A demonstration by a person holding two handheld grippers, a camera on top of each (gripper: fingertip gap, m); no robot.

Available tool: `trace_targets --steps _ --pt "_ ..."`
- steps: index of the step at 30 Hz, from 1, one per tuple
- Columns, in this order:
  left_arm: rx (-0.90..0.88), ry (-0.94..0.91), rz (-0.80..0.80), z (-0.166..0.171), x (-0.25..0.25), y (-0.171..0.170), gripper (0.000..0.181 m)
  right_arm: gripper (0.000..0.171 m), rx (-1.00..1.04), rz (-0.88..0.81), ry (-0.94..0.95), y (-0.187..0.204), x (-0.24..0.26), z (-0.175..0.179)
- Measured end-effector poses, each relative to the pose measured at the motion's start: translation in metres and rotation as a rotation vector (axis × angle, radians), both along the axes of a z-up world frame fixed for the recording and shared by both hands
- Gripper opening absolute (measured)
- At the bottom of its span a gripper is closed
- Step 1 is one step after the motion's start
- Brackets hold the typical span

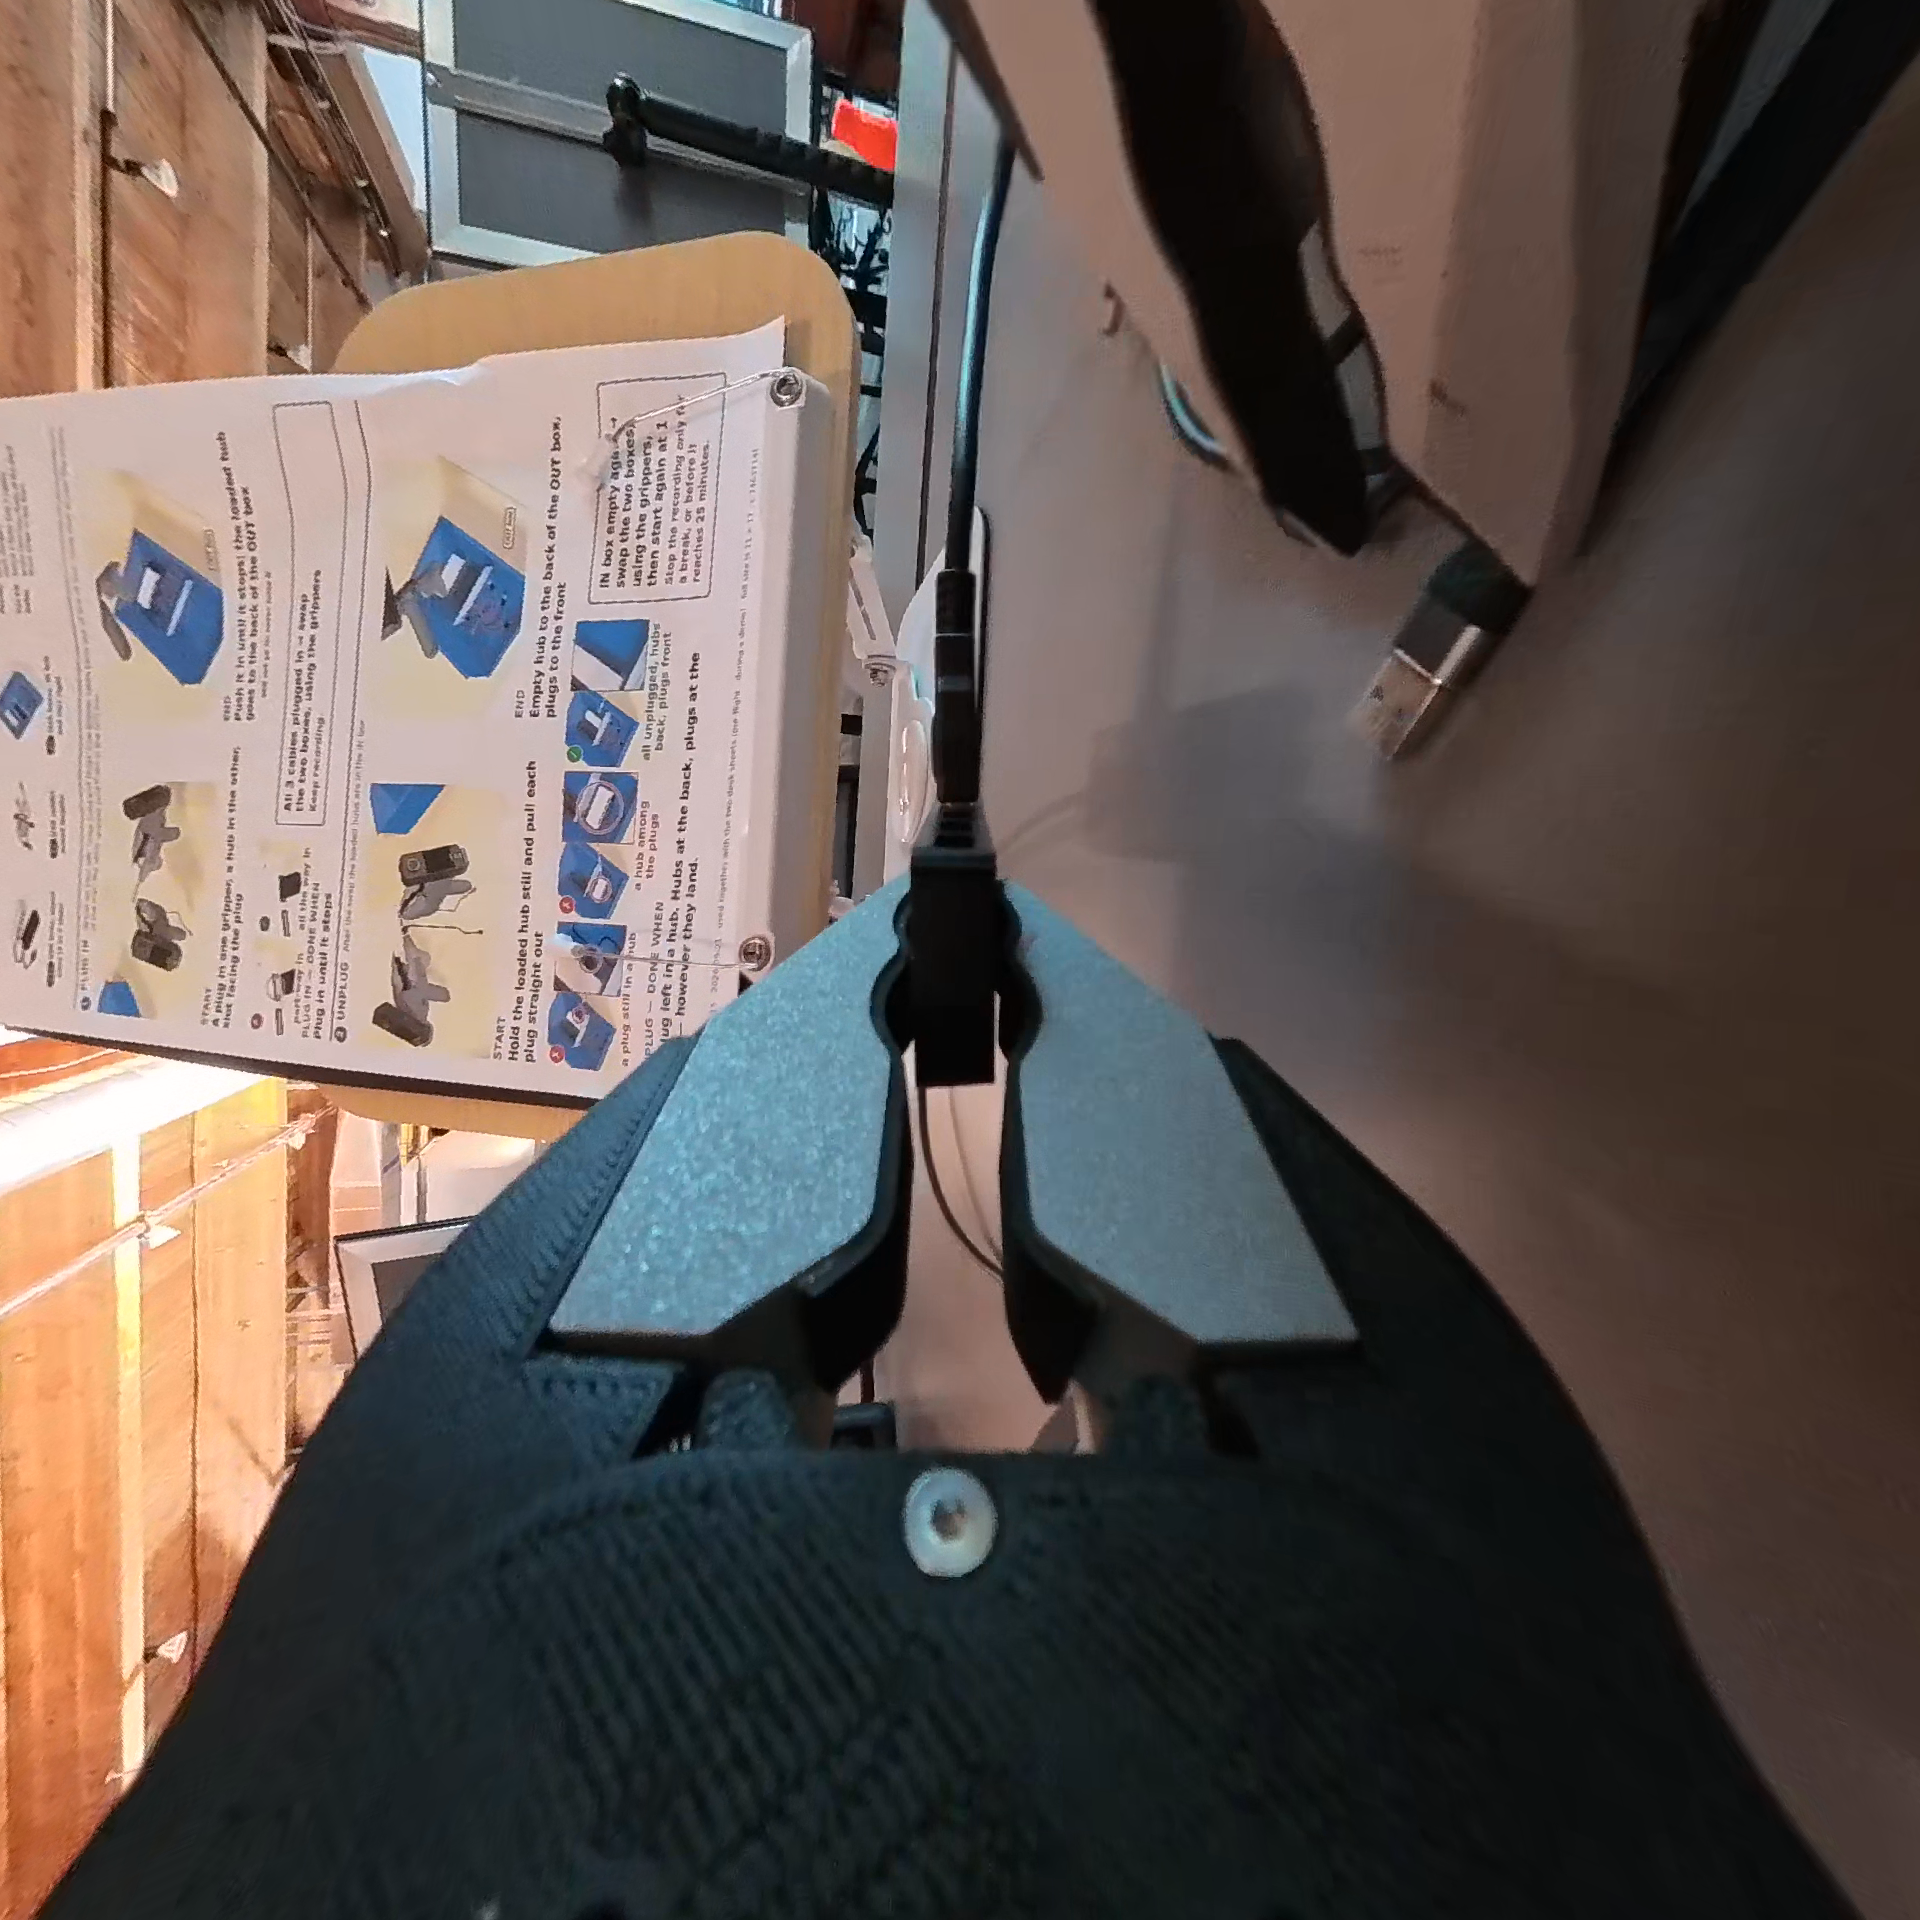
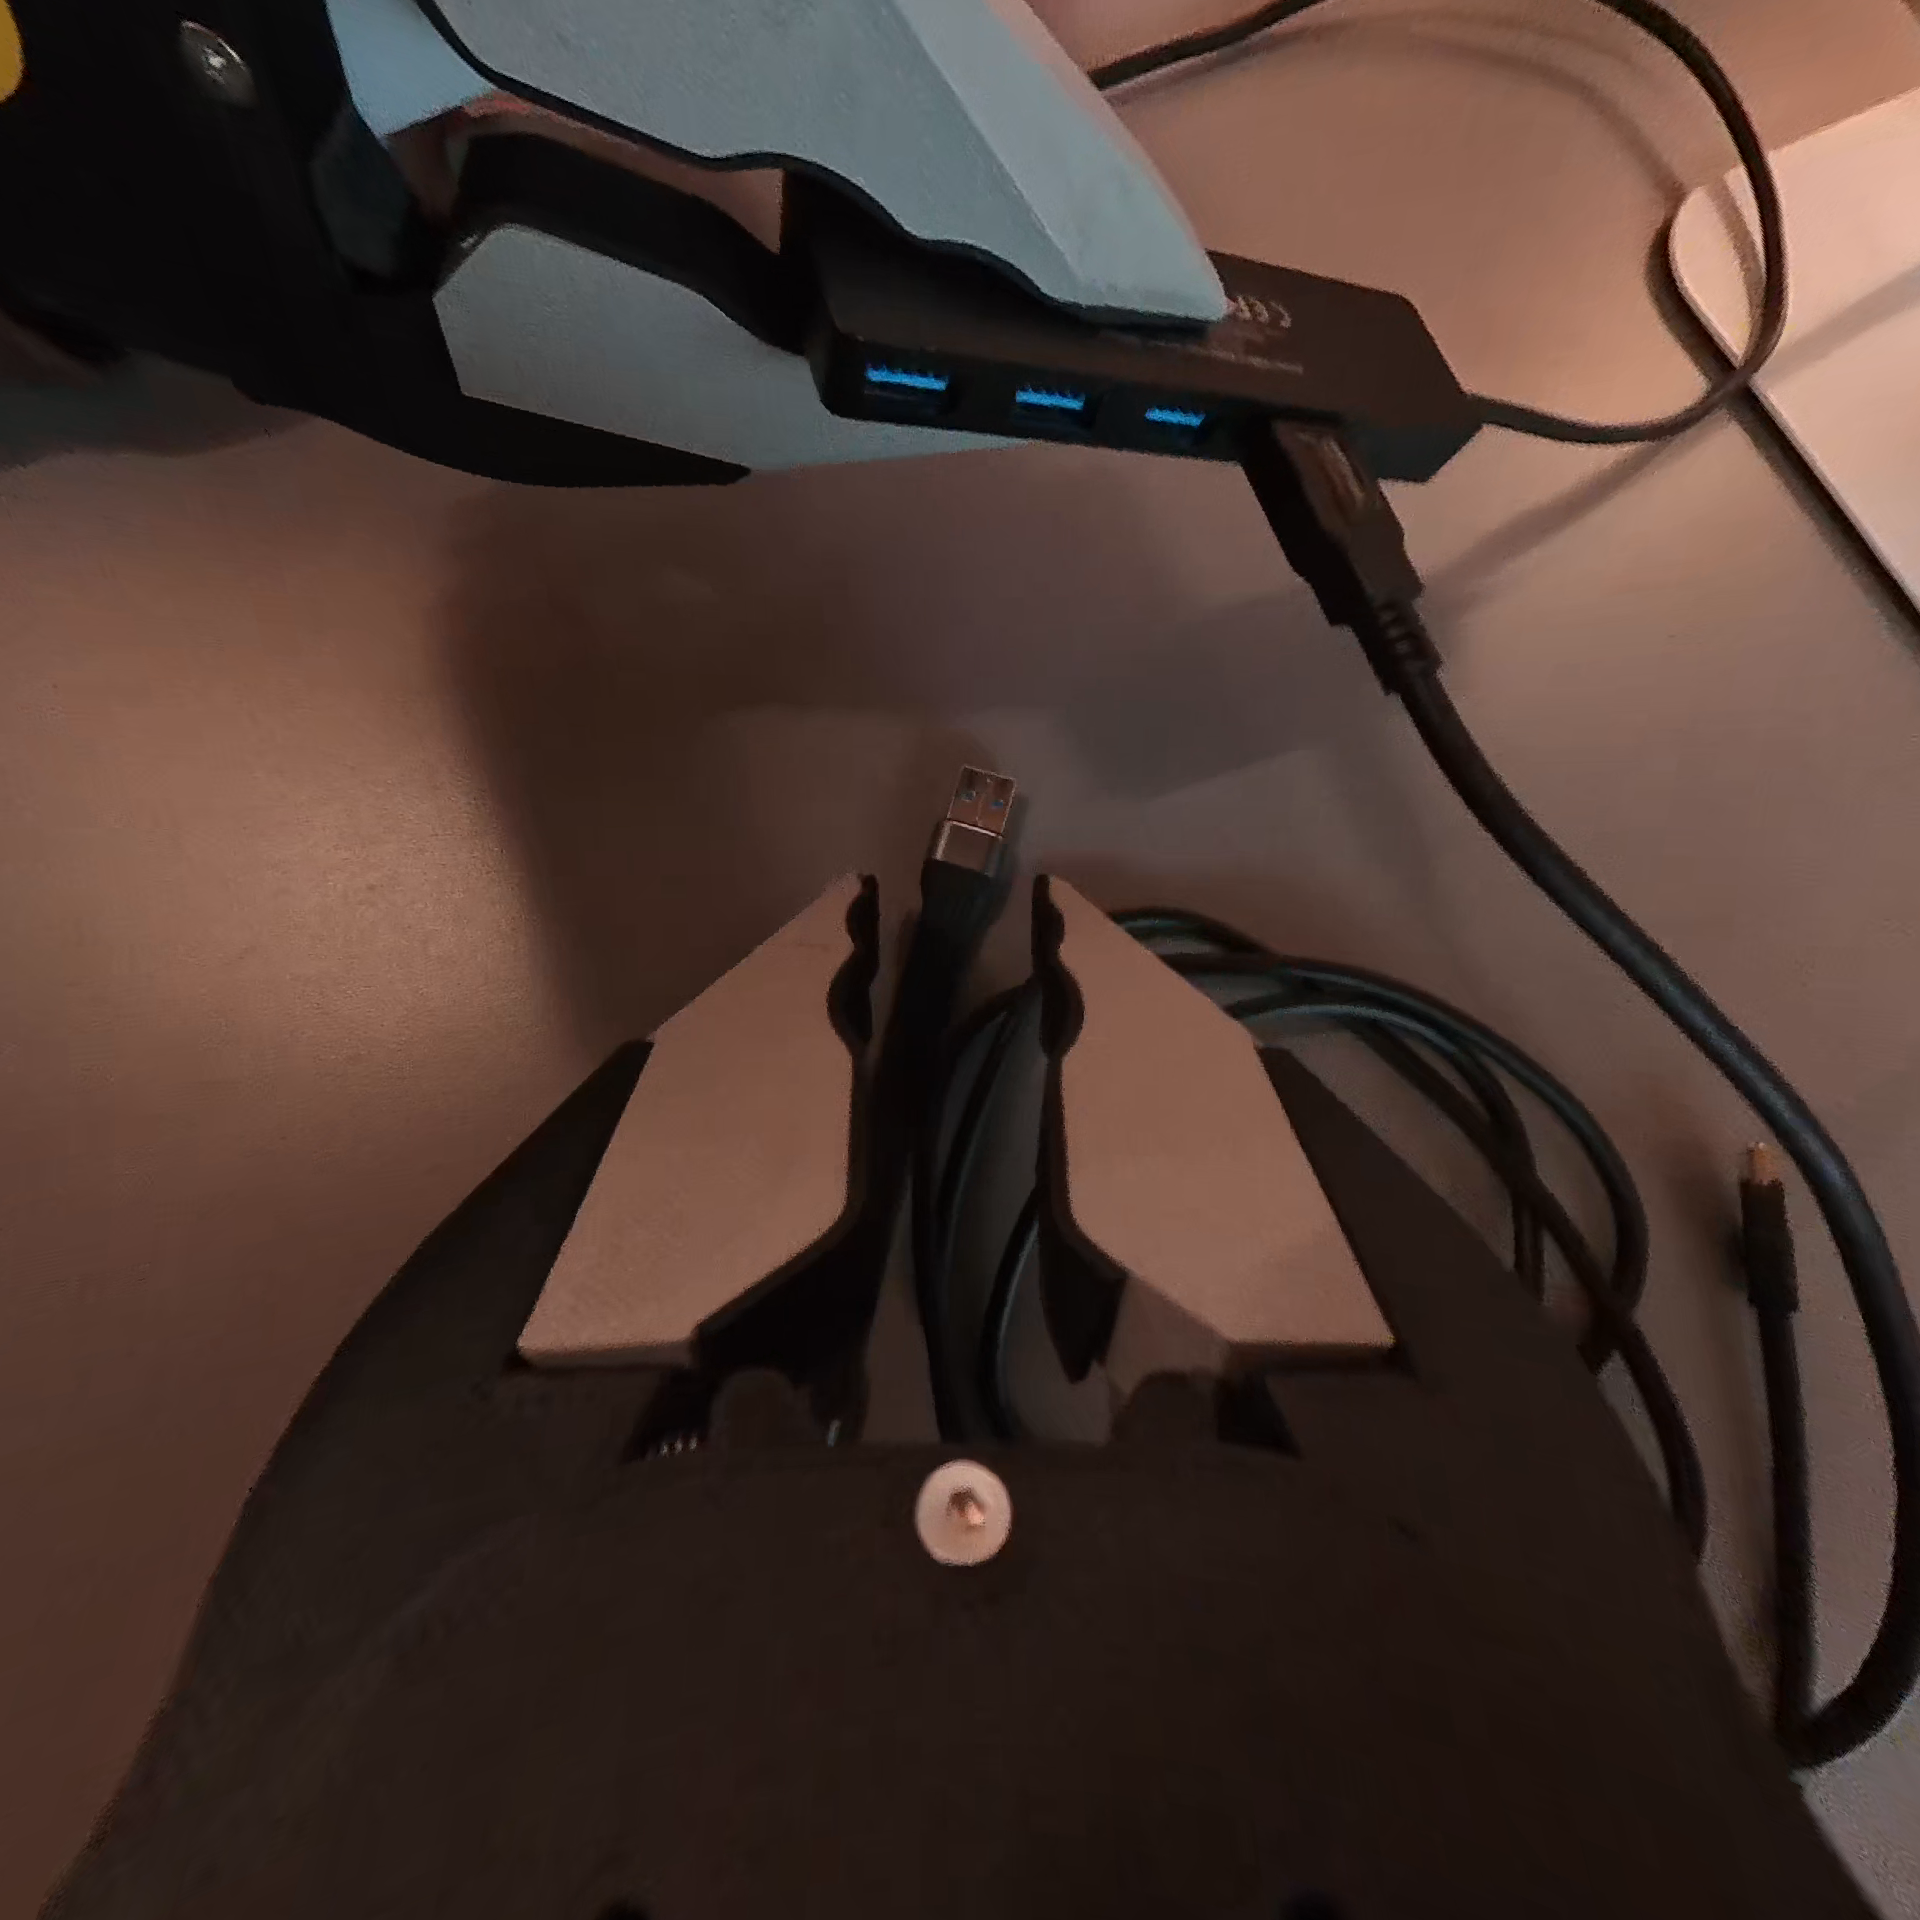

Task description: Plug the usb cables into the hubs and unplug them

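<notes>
The left gripper (image 1: 951, 966) clamps the black hub (image 2: 1340, 343) at upper frame, one black plug (image 2: 1335, 520) seated at its right end. The right gripper (image 2: 951, 899), jaws slightly parted, hovers around a silver USB plug (image 2: 977, 821), contact unclear, above a coiled cable (image 2: 1455, 1060) on the table (image 2: 312, 831)

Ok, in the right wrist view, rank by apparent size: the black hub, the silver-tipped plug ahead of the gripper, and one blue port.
1. Black rectangular USB hub
2. Silver-tipped USB plug, nearer the camera, so it looks enlarged
3. Blue port

Dim, warm-tinted light with soft shadows on the table (image 2: 312, 831); wide-angle edges bend, and motion blur smears the left view.
</notes>
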State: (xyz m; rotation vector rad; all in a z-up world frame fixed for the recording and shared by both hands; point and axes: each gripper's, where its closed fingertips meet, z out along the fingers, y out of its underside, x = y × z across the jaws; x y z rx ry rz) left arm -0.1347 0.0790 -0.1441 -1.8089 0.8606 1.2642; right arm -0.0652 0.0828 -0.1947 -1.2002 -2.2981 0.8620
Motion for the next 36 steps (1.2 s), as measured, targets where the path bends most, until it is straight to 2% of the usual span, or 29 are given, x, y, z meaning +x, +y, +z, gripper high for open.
trace_targets --steps 6,9,14,22,36 --pt "0.0 0.01 0.0 0.001 0.0 0.0 0.009 0.024 0.064 -0.037 -0.017 0.002 0.002 -0.011" --pt "-0.004 0.013 -0.001 0.0 0.001 0.0 0.008 0.011 0.051 -0.026 -0.002 -0.003 0.0 -0.012" --pt "-0.008 0.013 -0.003 -0.001 0.001 0.001 0.008 0.01 0.036 -0.014 0.005 -0.003 -0.001 -0.01" --pt "-0.051 0.089 -0.013 -0.008 0.005 0.005 0.009 0.009 0.027 -0.011 0.116 0.002 -0.003 0.019" --pt "-0.07 0.115 -0.082 -0.011 0.024 0.009 0.008 0.009 0.028 0.041 0.118 0.008 0.002 0.027"
